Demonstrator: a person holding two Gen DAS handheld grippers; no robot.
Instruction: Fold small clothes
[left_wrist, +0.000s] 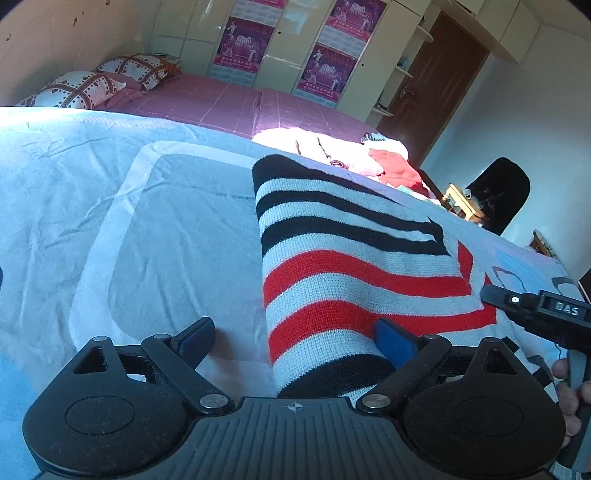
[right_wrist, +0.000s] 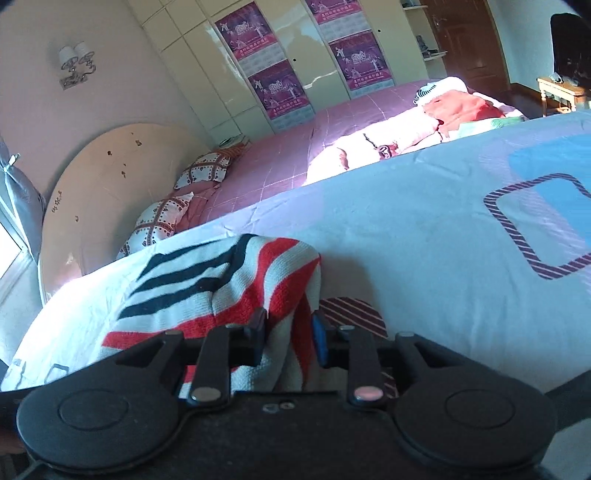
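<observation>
A knitted sweater (left_wrist: 351, 258) with black, red and pale stripes lies folded into a long band on the light blue sheet (left_wrist: 166, 221). My left gripper (left_wrist: 295, 341) is open wide over the band's near end. Its right pad (left_wrist: 395, 343) rests at the knit's edge, and its left pad (left_wrist: 195, 338) stands apart on bare sheet. In the right wrist view my right gripper (right_wrist: 289, 338) straddles a fold of the same sweater (right_wrist: 221, 280). Its jaws stand a little apart, with the cloth loose between them. That gripper (left_wrist: 535, 310) also shows at the right edge of the left wrist view, with a hand (left_wrist: 569, 398) on it.
Beyond the sheet is a pink bed (left_wrist: 207, 99) with patterned pillows (left_wrist: 77, 90). A heap of white and red clothes (left_wrist: 351, 155) lies at its near edge. Wardrobes with posters (left_wrist: 243, 48), a brown door (left_wrist: 439, 74) and a black chair (left_wrist: 498, 192) stand further back.
</observation>
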